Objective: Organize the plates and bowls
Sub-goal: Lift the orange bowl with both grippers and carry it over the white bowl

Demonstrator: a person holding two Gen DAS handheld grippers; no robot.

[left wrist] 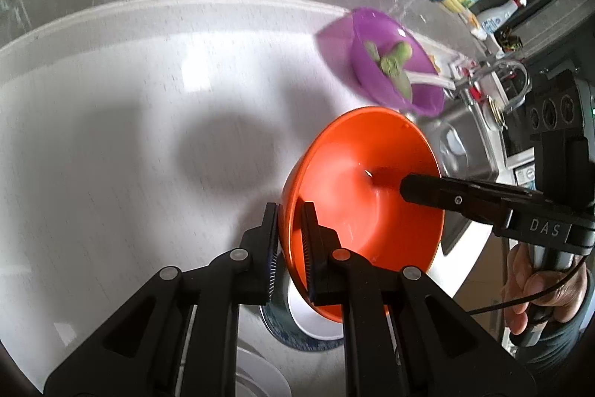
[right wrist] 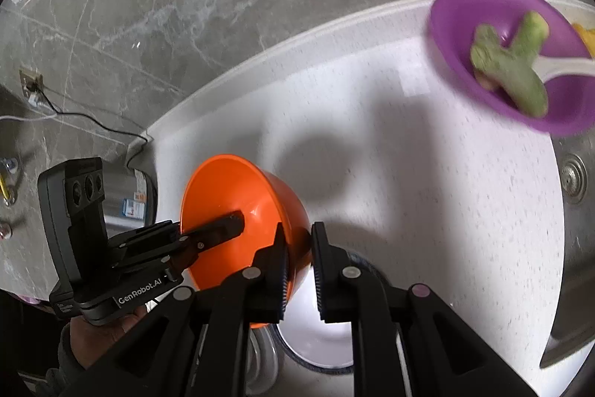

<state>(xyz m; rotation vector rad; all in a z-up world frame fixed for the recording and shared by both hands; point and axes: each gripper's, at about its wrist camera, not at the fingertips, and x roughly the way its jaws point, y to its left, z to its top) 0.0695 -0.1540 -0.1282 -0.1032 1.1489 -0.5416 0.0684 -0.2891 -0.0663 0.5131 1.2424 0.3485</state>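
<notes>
**Kid:** What are you holding?

**Me:** An orange bowl (left wrist: pixel 366 188). My left jaws (left wrist: pixel 289 248) are squeezed narrow on its rim on one side. My right jaws (right wrist: pixel 299 270) pinch the rim on the other side. The bowl is up in the air and tipped on its side.

**Kid:** Where will it go?

**Me:** I think onto the stack. Right under the orange bowl sits a white bowl on a blue plate (right wrist: pixel 362 263). I should turn the orange bowl level first, then bring both hands down together, so the rim does not slip out.

**Kid:** Is there room?

**Me:** Yes. The white desk (left wrist: pixel 130 136) is bare on the side of the orange bowl away from the sink. The purple bowl (right wrist: pixel 509 54), with green food and a white spoon inside, sits well apart, behind the orange bowl near the desk's back edge.

**Kid:** Anything to watch?

**Me:** The sink (right wrist: pixel 574 196) drops away close beside the stack. I should stay off that edge.
</notes>
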